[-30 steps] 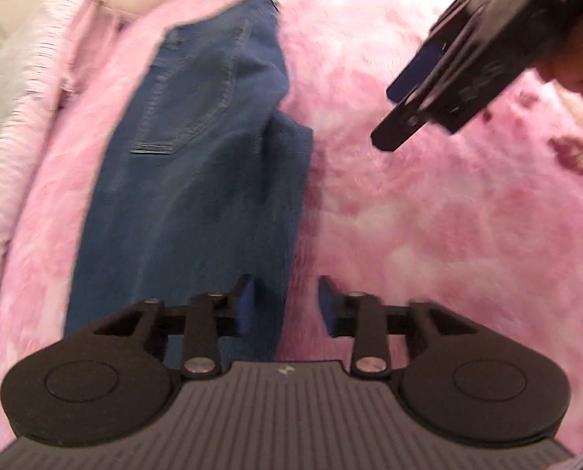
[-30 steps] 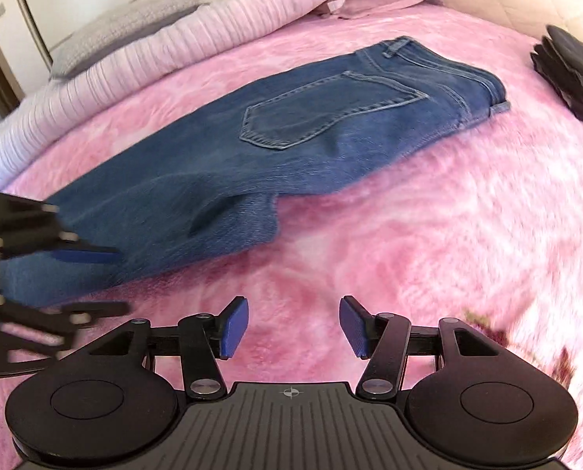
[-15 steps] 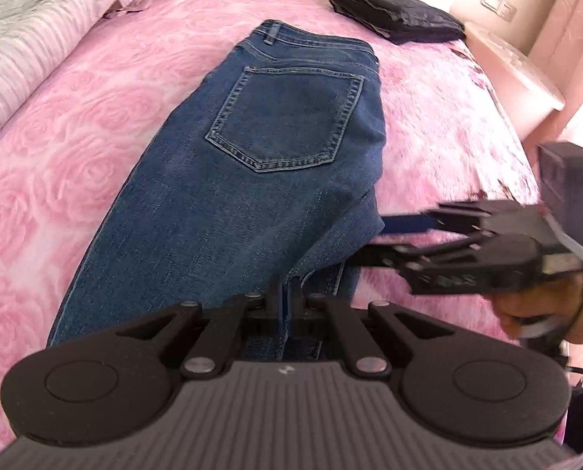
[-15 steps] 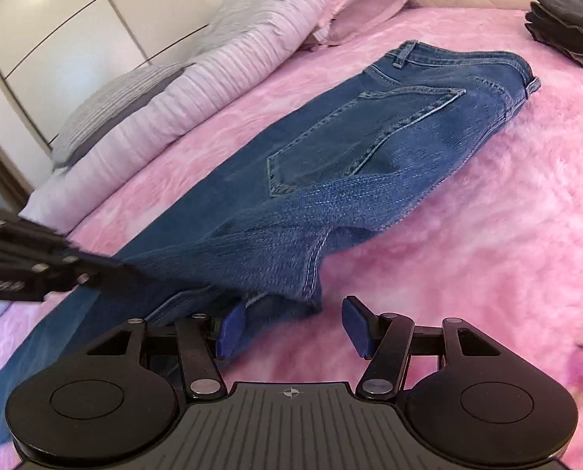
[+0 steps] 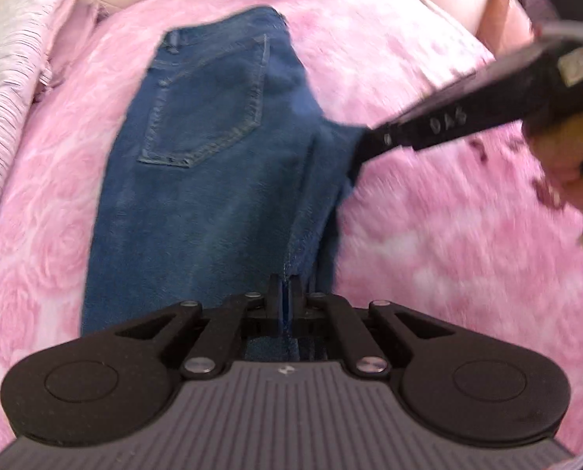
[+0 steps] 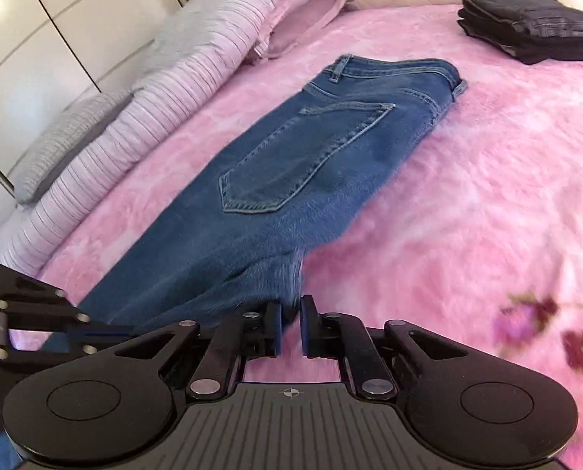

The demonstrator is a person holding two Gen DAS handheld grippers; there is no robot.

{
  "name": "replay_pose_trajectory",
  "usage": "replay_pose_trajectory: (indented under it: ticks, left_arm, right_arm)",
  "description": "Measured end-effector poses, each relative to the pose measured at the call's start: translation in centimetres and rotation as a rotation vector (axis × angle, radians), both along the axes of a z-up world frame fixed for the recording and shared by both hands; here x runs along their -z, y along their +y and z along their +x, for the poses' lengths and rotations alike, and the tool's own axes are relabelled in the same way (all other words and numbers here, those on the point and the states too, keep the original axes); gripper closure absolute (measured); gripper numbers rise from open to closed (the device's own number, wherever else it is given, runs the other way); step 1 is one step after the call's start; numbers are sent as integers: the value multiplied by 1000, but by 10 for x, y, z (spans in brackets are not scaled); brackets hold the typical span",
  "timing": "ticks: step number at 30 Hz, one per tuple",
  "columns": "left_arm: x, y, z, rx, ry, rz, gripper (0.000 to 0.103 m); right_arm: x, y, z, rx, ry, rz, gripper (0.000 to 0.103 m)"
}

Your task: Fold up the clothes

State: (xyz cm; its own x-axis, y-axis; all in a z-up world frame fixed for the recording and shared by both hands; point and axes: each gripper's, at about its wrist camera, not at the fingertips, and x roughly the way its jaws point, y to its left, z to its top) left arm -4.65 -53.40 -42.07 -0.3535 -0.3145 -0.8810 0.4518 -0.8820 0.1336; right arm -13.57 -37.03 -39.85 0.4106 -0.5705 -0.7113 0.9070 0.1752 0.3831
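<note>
Blue jeans (image 5: 213, 180) lie lengthwise on a pink fleece bedspread (image 5: 428, 235), folded leg on leg, back pocket up, waistband at the far end. My left gripper (image 5: 286, 293) is shut on the jeans' near right edge. My right gripper (image 6: 290, 325) is nearly shut on the crotch corner of the jeans (image 6: 291, 180); it shows in the left wrist view (image 5: 364, 145) gripping that corner from the right. The left gripper also shows at the lower left of the right wrist view (image 6: 95, 333).
A stack of folded black clothes (image 6: 526, 31) sits at the far right of the bed. Striped pink and grey pillows and duvet (image 6: 166, 78) run along the left side. White wardrobe doors (image 6: 37, 31) stand behind them.
The left gripper closed on the jeans' edge about half a second ago and still holds it. The right gripper has closed from open onto the crotch corner and both have shifted over the bed.
</note>
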Motion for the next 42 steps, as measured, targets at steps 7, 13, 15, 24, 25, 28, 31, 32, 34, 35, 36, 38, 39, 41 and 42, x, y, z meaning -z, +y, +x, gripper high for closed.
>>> replay_pose_trajectory:
  ticks: [7,13,15,24,25,28,31,32,34,35,36,38,39,41,42]
  left_arm:
    - [6,6,-1,4,-26,39,100]
    - [-25,5,-10,-19,83,51,95]
    - [-25,3,-27,-26,103,27,84]
    - [14,-12,-80,-71,55,39,80]
    - [17,-10,-80,-73,48,37,80]
    - [22,-7,-81,-77,31,37,80]
    - [24,-6,-84,-69,16,43,80]
    - [22,-6,-85,-61,16,38,80]
    - [15,-5,-86,-45,31,7,80]
    - [12,-5,-88,-38,45,-17,80]
    - [8,-4,-90,-32,59,-41,80]
    - [9,-5,-98,-10,63,-46,80]
    - [13,-5,-102,4,58,-40,80]
    - [27,-1,-109,37,34,-38,77]
    - [32,2,-111,45,25,-47,77]
  right_arm:
    - [13,-7,-12,-38,-23,46,97]
    - [-5,-10,-45,-101,-1,44,97]
    - [-10,-23,-55,-109,30,26,85]
    - [7,-135,-35,-462,189,-22,72]
    - [15,-147,-29,-491,207,-16,73]
    - [29,-173,-17,-562,241,-3,73]
    - [27,-182,-17,-597,239,-2,73]
    - [26,-185,-17,-608,239,-2,73]
    - [9,-174,-23,-588,268,-39,73]
    - [-2,-169,-24,-598,253,-71,73]
    - [-8,-160,-22,-642,234,-96,73]
    - [-8,-149,-9,-758,218,-107,73]
    - [-1,-148,0,-829,221,-94,73]
    - [13,-146,20,-969,227,-67,73]
    - [28,-153,30,-1004,243,-35,73]
